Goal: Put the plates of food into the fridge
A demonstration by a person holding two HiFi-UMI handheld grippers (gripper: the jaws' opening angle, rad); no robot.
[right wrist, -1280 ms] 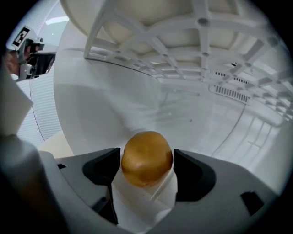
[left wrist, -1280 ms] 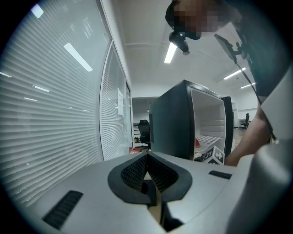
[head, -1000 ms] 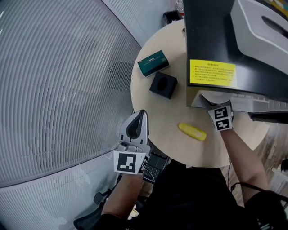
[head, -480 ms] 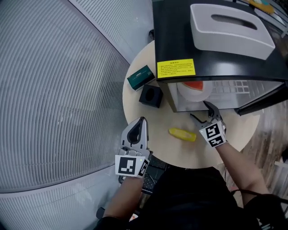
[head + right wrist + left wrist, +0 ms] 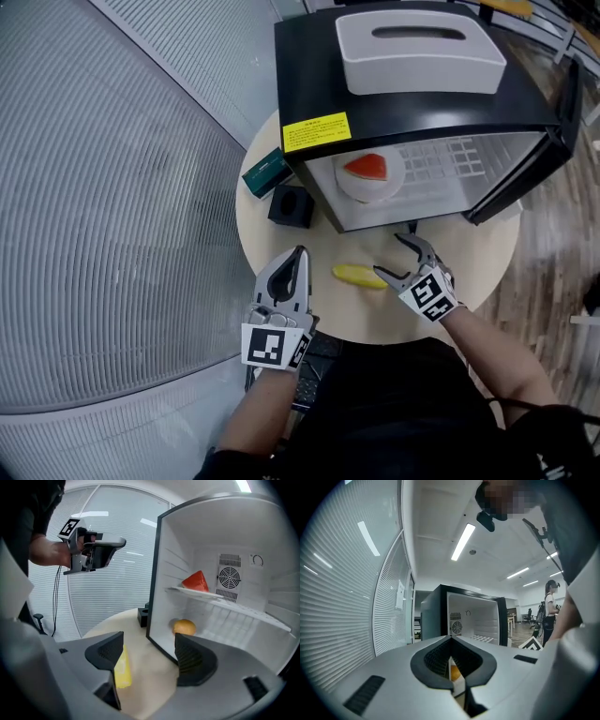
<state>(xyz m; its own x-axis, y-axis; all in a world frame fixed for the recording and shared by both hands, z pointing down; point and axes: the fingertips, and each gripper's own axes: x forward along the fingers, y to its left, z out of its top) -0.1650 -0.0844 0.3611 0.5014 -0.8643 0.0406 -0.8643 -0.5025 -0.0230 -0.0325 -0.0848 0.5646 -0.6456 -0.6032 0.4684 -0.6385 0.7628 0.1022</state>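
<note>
The black mini fridge (image 5: 309,112) stands open on the round table (image 5: 258,239). On its wire shelf sits a white plate (image 5: 352,186) bearing a red watermelon slice (image 5: 367,168) (image 5: 196,581). An orange (image 5: 184,627) lies on the fridge floor. A yellow food piece (image 5: 358,276) (image 5: 123,670) rests on the table in front. My right gripper (image 5: 393,258) (image 5: 147,656) is open and empty, just right of the yellow piece. My left gripper (image 5: 299,253) (image 5: 451,641) is shut and empty above the table's near-left edge, pointing at the fridge (image 5: 464,616).
The fridge door (image 5: 520,187) swings out to the right. A white tissue box (image 5: 420,52) lies on the fridge top. A green box (image 5: 265,171) and a black cube holder (image 5: 292,206) sit left of the fridge. Ribbed glass wall at left. A person (image 5: 548,606) stands far off.
My right gripper has drawn back out of the fridge, open, leaving the watermelon plate on the shelf, and now sits by the yellow piece. The left gripper has stayed put.
</note>
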